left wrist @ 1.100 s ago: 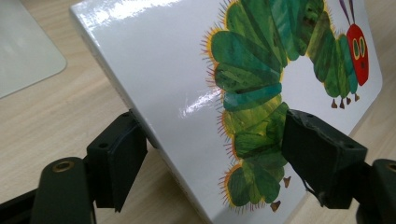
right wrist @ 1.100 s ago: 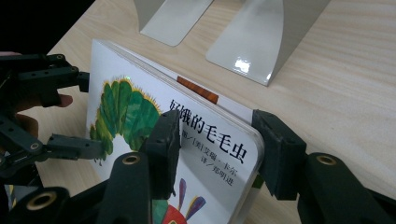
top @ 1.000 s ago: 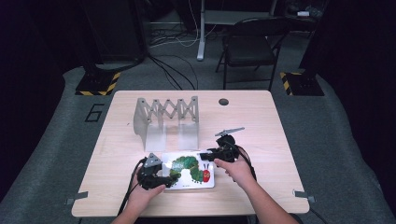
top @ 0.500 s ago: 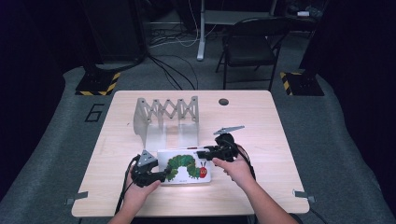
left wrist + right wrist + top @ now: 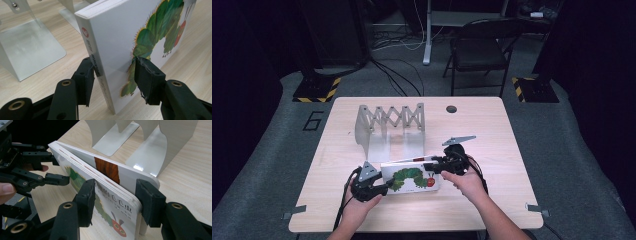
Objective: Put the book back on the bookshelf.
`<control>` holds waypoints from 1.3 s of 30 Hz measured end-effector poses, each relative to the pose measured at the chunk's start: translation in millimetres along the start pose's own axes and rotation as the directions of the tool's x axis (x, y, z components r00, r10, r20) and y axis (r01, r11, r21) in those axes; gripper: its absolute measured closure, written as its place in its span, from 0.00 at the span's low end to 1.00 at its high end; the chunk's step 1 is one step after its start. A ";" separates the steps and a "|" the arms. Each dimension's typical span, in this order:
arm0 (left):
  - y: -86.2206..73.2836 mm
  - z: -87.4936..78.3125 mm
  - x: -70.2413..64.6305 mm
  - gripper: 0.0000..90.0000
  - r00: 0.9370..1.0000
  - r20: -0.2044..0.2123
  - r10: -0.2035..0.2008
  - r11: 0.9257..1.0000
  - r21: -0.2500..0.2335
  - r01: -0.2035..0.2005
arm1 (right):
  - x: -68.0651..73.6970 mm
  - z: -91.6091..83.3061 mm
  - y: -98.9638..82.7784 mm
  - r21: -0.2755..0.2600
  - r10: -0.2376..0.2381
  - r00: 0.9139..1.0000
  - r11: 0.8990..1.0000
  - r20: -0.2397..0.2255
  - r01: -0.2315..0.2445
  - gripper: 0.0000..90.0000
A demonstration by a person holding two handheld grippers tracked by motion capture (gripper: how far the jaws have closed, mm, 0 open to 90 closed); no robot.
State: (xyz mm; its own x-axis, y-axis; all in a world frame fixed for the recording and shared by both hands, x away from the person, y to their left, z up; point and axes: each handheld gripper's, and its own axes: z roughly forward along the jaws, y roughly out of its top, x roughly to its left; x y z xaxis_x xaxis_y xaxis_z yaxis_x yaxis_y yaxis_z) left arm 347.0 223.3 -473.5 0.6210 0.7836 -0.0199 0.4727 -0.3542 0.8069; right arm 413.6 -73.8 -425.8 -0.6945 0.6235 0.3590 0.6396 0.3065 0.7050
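Book (image 5: 411, 177) stands on its long edge on the surface (image 5: 492, 200), just in front of the rack (image 5: 389, 125), caterpillar cover toward the person. Left gripper (image 5: 113, 78) straddles the spine end of the book; one pad sits on the cover, the other looks a hair off the spine side, so the clamp is partial at best. Right gripper (image 5: 115, 202) brackets the opposite, open end of the book, jaws either side of the fanned pages; whether the pads actually press cannot be told from here. Risks, as judged: the back cover is splayed away from the page block at the right gripper's end, so a squeeze there could pinch only some leaves and let the rest flop open. The glossy cover may slide in the left gripper if lifted on a loose hold, dropping the spine end. Uneven lift between hands would twist the book. The rack's base plates lie close behind the book; a corner could catch on one.
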 end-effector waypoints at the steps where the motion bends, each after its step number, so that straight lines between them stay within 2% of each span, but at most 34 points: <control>1: 0.0 -0.8 -1.8 0.57 1.000 0.005 0.002 1.000 0.001 -0.002 | 0.0 -1.3 -1.0 -0.001 0.000 1.000 1.000 -0.002 0.000 0.55; 4: -0.9 -2.4 -6.3 0.59 0.999 0.020 0.031 0.999 0.010 -0.031 | 0.3 -5.6 -4.4 -0.002 0.000 1.000 1.000 -0.005 0.000 0.53; 5: -1.8 -3.1 -7.5 0.60 0.998 0.017 0.053 0.999 0.007 -0.053 | 0.3 -7.0 -5.5 -0.003 -0.003 1.000 1.000 -0.003 0.003 0.52; 10: -1.9 -3.5 -9.5 0.62 0.997 0.043 0.069 0.998 0.003 -0.069 | 0.3 -11.3 -10.2 -0.002 0.003 1.000 1.000 -0.004 -0.003 0.49; 11: -1.2 -3.0 -9.6 0.62 0.996 0.050 0.071 0.997 0.006 -0.071 | -0.9 -11.3 -11.0 -0.004 -0.009 1.000 1.000 -0.001 0.009 0.48; 12: -0.9 -2.5 -10.2 0.62 0.996 0.063 0.068 0.998 0.011 -0.069 | -0.9 -11.6 -12.0 0.000 -0.006 1.000 1.000 0.005 0.006 0.47; 13: -0.9 -1.0 -11.1 0.62 0.995 0.054 0.078 0.997 -0.002 -0.078 | -2.0 -11.4 -12.9 0.002 -0.017 1.000 1.000 0.014 0.017 0.47; 16: 0.9 0.3 -12.5 0.62 0.992 0.087 0.096 0.995 0.005 -0.097 | -4.8 -11.0 -16.5 0.020 -0.032 0.999 0.999 0.041 0.031 0.46; 18: 1.9 1.6 -13.3 0.62 0.989 0.092 0.112 0.994 0.004 -0.113 | -6.9 -11.3 -18.8 0.026 -0.038 0.998 0.999 0.056 0.036 0.46; 20: 2.5 3.6 -15.4 0.62 0.990 0.087 0.113 0.994 -0.009 -0.113 | -8.4 -12.8 -20.6 0.030 -0.033 0.997 0.999 0.065 0.031 0.46; 22: 3.4 3.9 -17.0 0.62 0.988 0.107 0.115 0.993 0.001 -0.115 | -10.5 -13.6 -22.2 0.030 -0.033 0.997 0.999 0.075 0.031 0.46; 23: 3.5 4.8 -18.3 0.62 0.988 0.094 0.121 0.993 -0.008 -0.120 | -12.1 -14.0 -23.2 0.036 -0.037 0.996 0.999 0.080 0.035 0.46; 30: 5.4 6.4 -23.7 0.63 0.983 0.109 0.149 0.989 0.001 -0.150 | -22.1 -11.5 -29.4 0.055 -0.031 0.993 0.998 0.118 0.024 0.45; 31: 5.6 6.5 -23.8 0.63 0.982 0.109 0.152 0.988 0.000 -0.153 | -22.2 -10.9 -30.4 0.062 -0.009 0.992 0.998 0.123 0.002 0.45; 32: 5.7 6.7 -24.1 0.63 0.982 0.112 0.151 0.988 0.000 -0.152 | -24.9 -9.7 -31.2 0.058 -0.027 0.991 0.998 0.129 0.020 0.45; 34: 6.1 6.8 -24.1 0.63 0.980 0.118 0.159 0.987 0.001 -0.160 | -26.0 -7.7 -32.5 0.066 -0.005 0.991 0.998 0.134 -0.004 0.45; 35: 6.2 6.9 -24.5 0.63 0.980 0.123 0.159 0.987 -0.001 -0.160 | -28.5 -5.9 -32.9 0.060 -0.022 0.990 0.998 0.139 0.014 0.45; 36: 5.8 7.4 -26.2 0.63 0.981 0.119 0.153 0.988 -0.005 -0.154 | -29.1 -5.1 -33.3 0.069 -0.021 0.989 0.998 0.149 0.011 0.45; 39: 6.3 6.9 -26.6 0.63 0.976 0.140 0.165 0.986 0.001 -0.166 | -30.1 -1.0 -34.0 0.069 -0.018 0.986 0.998 0.164 0.007 0.44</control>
State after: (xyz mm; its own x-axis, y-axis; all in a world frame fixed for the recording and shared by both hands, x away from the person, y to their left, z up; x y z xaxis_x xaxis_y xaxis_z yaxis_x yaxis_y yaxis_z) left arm 337.8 196.7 -471.9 0.7719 0.6350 0.0305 0.3633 -0.4799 0.7986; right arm 412.4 -103.7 -459.9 -0.6427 0.7273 0.2407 0.6556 0.3596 0.6639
